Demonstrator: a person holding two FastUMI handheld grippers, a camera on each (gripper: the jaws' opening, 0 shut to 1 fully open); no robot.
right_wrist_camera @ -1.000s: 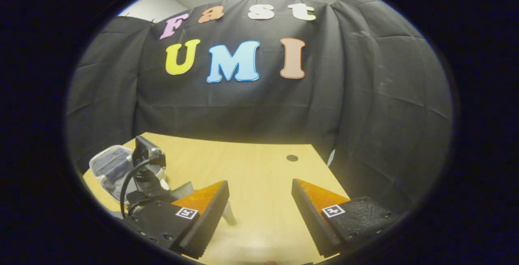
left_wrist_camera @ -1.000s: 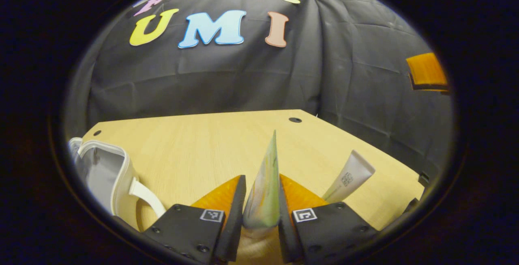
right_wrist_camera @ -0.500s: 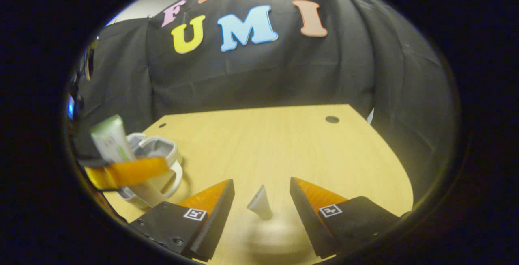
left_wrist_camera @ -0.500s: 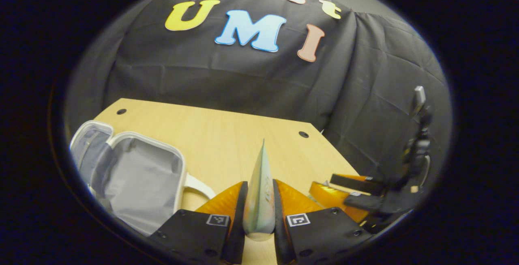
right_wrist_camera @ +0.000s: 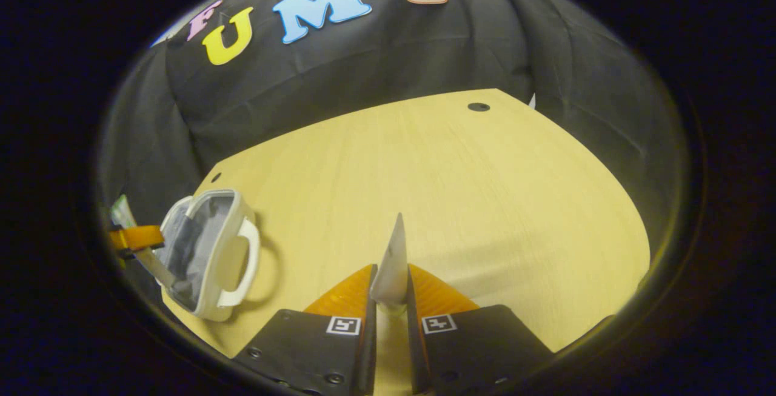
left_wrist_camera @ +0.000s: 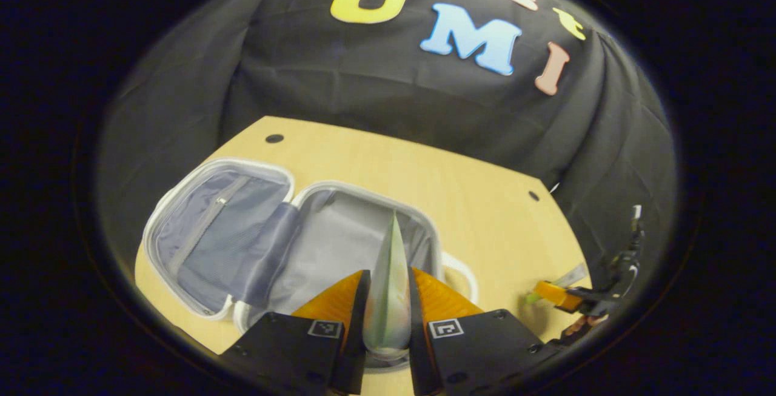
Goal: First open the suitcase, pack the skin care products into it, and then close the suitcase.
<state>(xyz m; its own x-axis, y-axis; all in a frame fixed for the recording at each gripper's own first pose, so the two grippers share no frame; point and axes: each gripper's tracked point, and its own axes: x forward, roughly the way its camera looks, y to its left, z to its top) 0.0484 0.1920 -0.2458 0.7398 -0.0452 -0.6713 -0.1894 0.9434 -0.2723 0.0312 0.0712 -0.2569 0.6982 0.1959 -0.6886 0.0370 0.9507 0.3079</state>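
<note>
Now the left gripper (left_wrist_camera: 388, 299), clenched on a green tube (left_wrist_camera: 388, 281), hovers over the open suitcase (left_wrist_camera: 339, 244) near the bench's left edge; it should lower before letting go. Right gripper (right_wrist_camera: 391, 299) grasps a white tube (right_wrist_camera: 393, 268).

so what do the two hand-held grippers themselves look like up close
Each hand-held gripper, left and right, has two wedge-shaped fingers mounted on black blocks fastened with dark screws. Each block carries a small square black-and-white marker. In the left gripper view, the far-off right gripper has dark cabling running up behind it.
</note>
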